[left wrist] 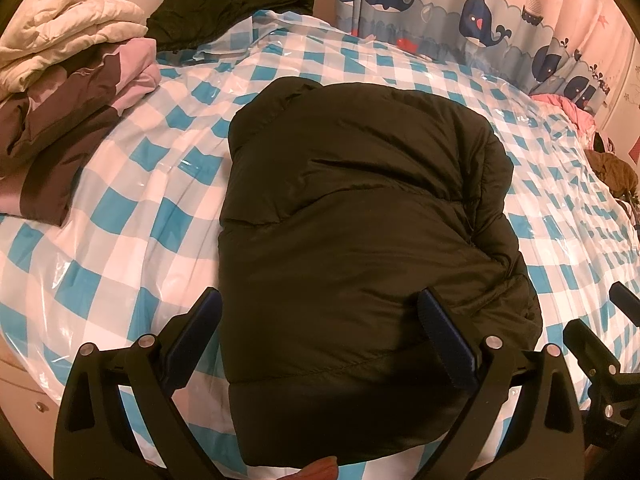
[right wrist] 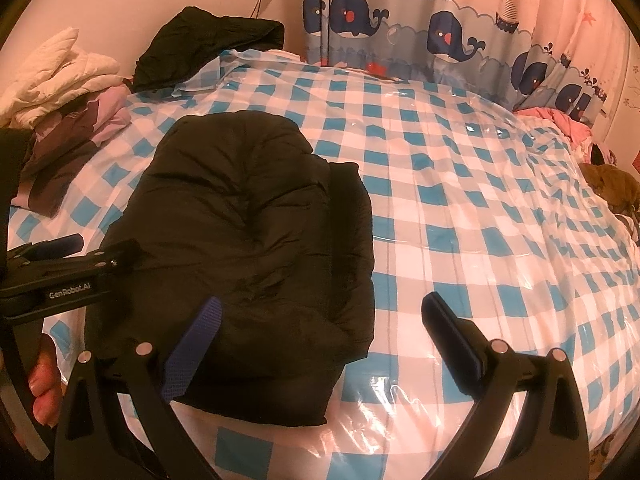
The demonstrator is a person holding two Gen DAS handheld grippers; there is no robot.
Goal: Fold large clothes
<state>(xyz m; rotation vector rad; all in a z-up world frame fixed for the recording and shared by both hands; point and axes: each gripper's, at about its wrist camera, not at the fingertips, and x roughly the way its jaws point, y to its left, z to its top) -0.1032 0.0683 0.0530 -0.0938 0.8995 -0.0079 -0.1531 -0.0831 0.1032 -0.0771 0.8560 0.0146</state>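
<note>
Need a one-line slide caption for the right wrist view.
Open right gripper over folded black puffer jacket on checkered bed cover.

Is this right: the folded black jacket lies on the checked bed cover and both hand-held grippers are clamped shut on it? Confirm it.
One thing is wrong. The folded black jacket does lie on the checked bed cover, but neither gripper is shut on it: the left hand-held gripper and right hand-held gripper are both open, as each wrist view shows.

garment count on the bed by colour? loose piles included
Black: 2, the folded puffer jacket and a crumpled garment at the far edge.
Cream: 1, quilted piece topping the left stack.
Pink and brown: 1, jacket under it.
Pink: 1, bundle by the curtain.
Total: 5
</note>
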